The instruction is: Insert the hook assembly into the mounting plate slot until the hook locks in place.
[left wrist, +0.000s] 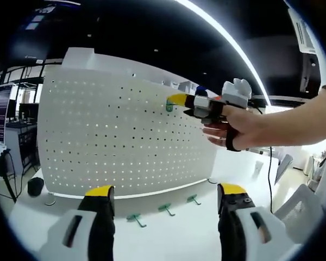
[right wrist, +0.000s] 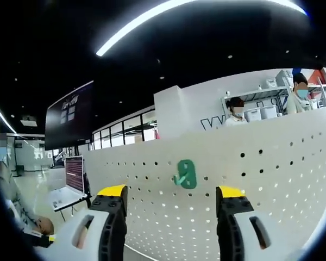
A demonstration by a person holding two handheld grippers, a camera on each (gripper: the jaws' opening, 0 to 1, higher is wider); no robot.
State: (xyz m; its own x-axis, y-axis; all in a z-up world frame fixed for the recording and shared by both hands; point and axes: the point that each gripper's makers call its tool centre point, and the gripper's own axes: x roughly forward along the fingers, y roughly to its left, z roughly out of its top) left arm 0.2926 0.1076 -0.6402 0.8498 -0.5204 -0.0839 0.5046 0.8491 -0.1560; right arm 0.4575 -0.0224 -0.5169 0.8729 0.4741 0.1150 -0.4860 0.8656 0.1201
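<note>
The pegboard [left wrist: 125, 141] looks to me like matt white sheet, smooth between its punched holes; I cannot tell metal from plastic. The green hook [right wrist: 185, 174] on it reads as smooth moulded plastic with a slight sheen, as do the loose hooks [left wrist: 165, 208] on the smooth white table [left wrist: 168, 239]. My left gripper [left wrist: 165, 190] has matt yellow tips on black and white plastic.

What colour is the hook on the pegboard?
Green hook; the right gripper view shows it best.
</note>
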